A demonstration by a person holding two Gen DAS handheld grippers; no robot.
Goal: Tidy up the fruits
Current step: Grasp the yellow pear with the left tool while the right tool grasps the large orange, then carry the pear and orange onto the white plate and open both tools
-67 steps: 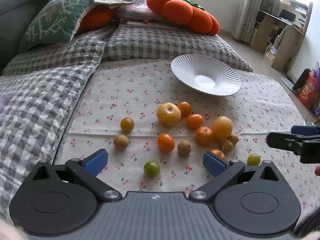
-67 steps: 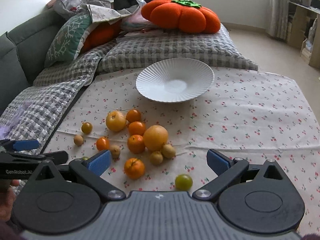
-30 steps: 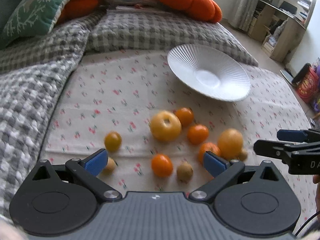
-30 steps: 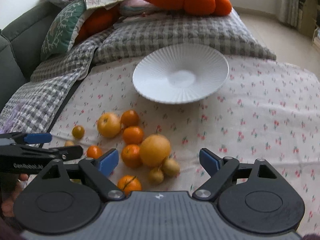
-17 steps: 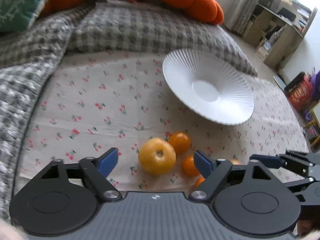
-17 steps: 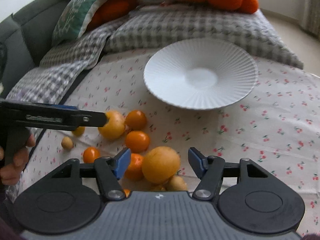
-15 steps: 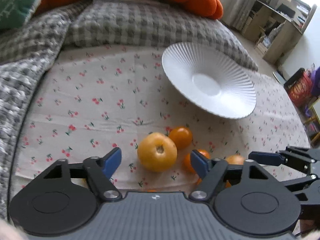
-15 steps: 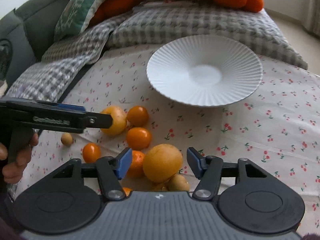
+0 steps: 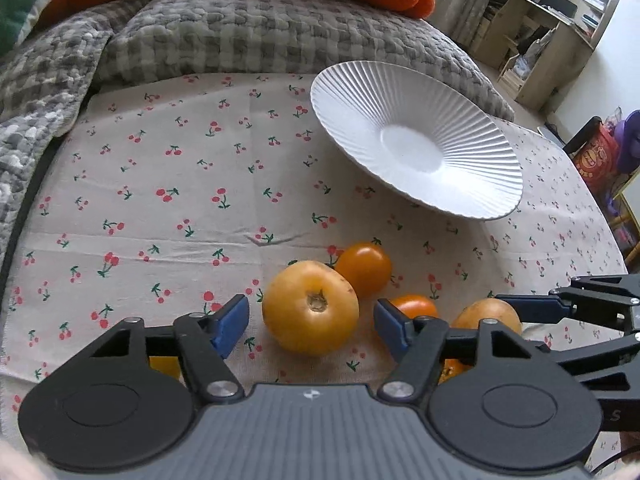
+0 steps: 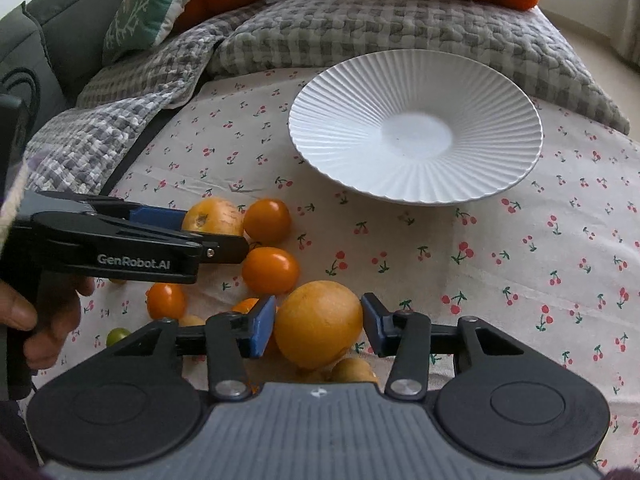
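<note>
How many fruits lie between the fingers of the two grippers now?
2. A yellow apple-like fruit between the left gripper fingers; a large orange between the right gripper fingers. Other fruits lie outside, some partly hidden.

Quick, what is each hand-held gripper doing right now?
Left hand-held gripper: open, closing around the yellow apple.
Right hand-held gripper: just closed onto the big orange.

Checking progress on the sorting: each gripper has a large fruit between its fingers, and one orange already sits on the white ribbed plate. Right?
Not quite. The white ribbed plate holds no fruit; the right wrist view shows its whole surface bare. The rest stands: the left gripper has the yellow apple-like fruit between its fingers, and the right gripper the big orange.
</note>
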